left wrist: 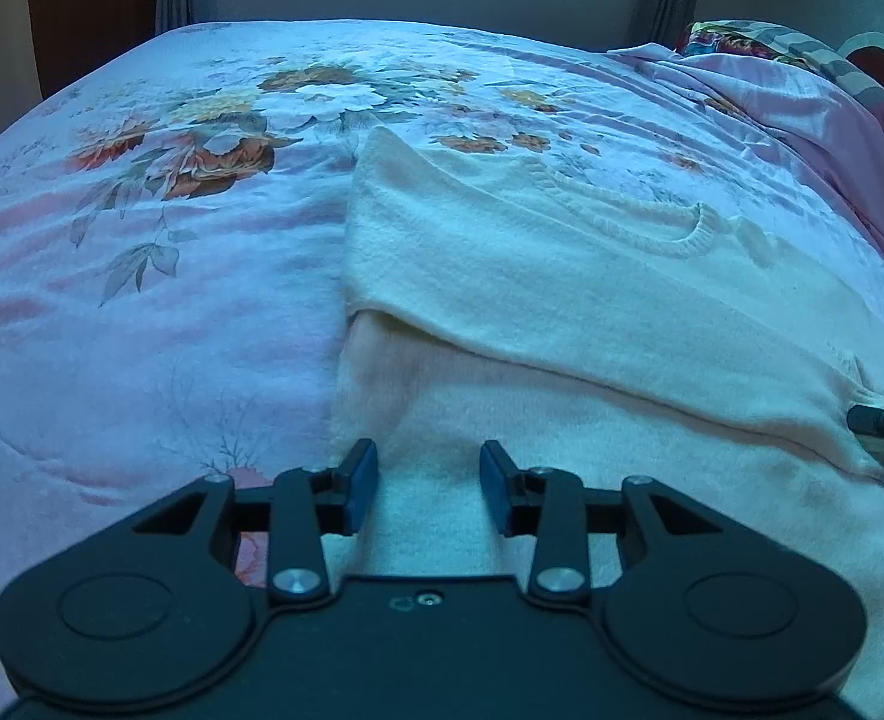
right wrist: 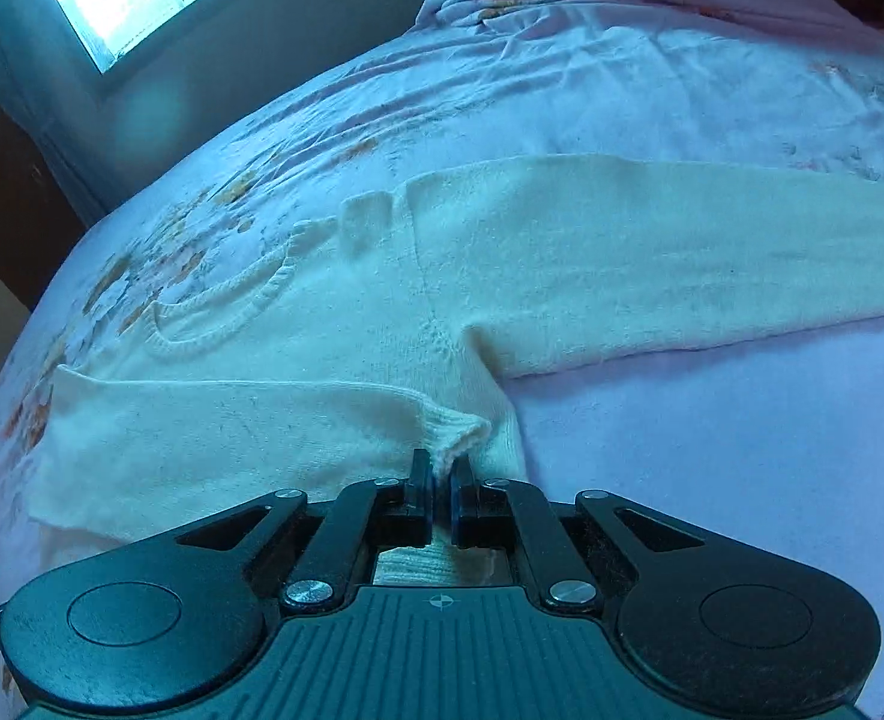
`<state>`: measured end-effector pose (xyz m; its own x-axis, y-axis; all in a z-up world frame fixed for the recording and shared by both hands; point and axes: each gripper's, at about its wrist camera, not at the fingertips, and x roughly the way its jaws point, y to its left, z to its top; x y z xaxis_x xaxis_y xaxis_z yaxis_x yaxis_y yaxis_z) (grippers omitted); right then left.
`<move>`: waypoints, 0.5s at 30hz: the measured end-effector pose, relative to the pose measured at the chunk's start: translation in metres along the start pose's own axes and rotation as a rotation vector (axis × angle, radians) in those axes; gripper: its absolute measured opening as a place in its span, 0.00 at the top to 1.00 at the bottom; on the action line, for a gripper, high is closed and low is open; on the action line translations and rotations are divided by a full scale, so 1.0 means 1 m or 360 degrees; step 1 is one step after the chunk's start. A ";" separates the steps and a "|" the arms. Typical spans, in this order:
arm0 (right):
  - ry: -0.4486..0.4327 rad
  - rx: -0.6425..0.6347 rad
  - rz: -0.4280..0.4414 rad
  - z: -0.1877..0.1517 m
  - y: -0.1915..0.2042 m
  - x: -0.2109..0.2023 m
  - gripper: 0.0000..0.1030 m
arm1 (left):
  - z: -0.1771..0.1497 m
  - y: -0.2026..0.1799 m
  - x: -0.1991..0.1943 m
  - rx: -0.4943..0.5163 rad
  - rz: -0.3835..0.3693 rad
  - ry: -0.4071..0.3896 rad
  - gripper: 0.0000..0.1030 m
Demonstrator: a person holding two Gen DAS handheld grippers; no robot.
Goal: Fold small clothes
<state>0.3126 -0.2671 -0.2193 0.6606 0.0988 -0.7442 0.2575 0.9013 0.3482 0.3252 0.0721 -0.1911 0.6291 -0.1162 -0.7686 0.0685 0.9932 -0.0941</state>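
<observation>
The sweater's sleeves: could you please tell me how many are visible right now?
2. One sleeve is folded across the sweater, its cuff pinched in the right claw. The other sleeve lies stretched out on the bedsheet.
</observation>
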 end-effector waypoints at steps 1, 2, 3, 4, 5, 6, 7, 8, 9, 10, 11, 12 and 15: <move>-0.0002 0.0000 -0.0009 0.001 0.001 -0.001 0.97 | 0.001 0.000 0.000 -0.0001 -0.0001 0.0003 0.65; -0.0004 -0.0009 -0.0024 0.002 0.002 -0.004 0.97 | 0.001 0.001 -0.001 -0.0007 -0.0003 0.0006 0.65; -0.0026 -0.0044 -0.0055 0.003 0.004 -0.007 0.97 | 0.002 0.000 -0.002 -0.0012 -0.0006 0.0000 0.65; -0.0062 -0.0083 -0.0104 0.003 0.006 -0.012 0.97 | 0.003 0.000 -0.005 -0.0011 -0.0013 -0.0014 0.65; -0.0108 -0.0112 -0.0149 0.002 0.007 -0.018 0.97 | 0.005 -0.001 -0.008 -0.0003 -0.0022 -0.0041 0.65; -0.0162 -0.0133 -0.0191 0.002 0.008 -0.023 0.97 | 0.008 -0.002 -0.011 0.0009 -0.0030 -0.0068 0.65; -0.0216 -0.0151 -0.0216 0.001 0.010 -0.030 0.97 | 0.012 -0.003 -0.013 0.0014 -0.0040 -0.0088 0.65; -0.0255 -0.0174 -0.0210 0.001 0.014 -0.034 0.96 | 0.016 -0.004 -0.013 0.0012 -0.0054 -0.0097 0.65; -0.0265 -0.0207 -0.0186 0.002 0.019 -0.035 0.96 | 0.023 -0.006 -0.010 0.0005 -0.0072 -0.0096 0.64; -0.0255 -0.0236 -0.0140 0.003 0.025 -0.033 0.96 | 0.030 -0.009 -0.005 -0.0001 -0.0079 -0.0098 0.64; -0.0234 -0.0258 -0.0092 0.004 0.031 -0.028 0.96 | 0.037 -0.012 -0.001 -0.0001 -0.0080 -0.0109 0.64; -0.0211 -0.0284 -0.0062 0.004 0.037 -0.023 0.96 | 0.045 -0.017 0.006 0.0013 -0.0087 -0.0127 0.64; -0.0105 -0.0347 -0.0053 0.002 0.045 0.003 0.96 | 0.065 -0.028 0.036 0.0068 -0.0094 -0.0120 0.64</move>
<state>0.3275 -0.2266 -0.2050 0.7007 0.0465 -0.7119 0.1257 0.9742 0.1874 0.3962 0.0404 -0.1744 0.6794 -0.1754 -0.7125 0.1393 0.9842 -0.1094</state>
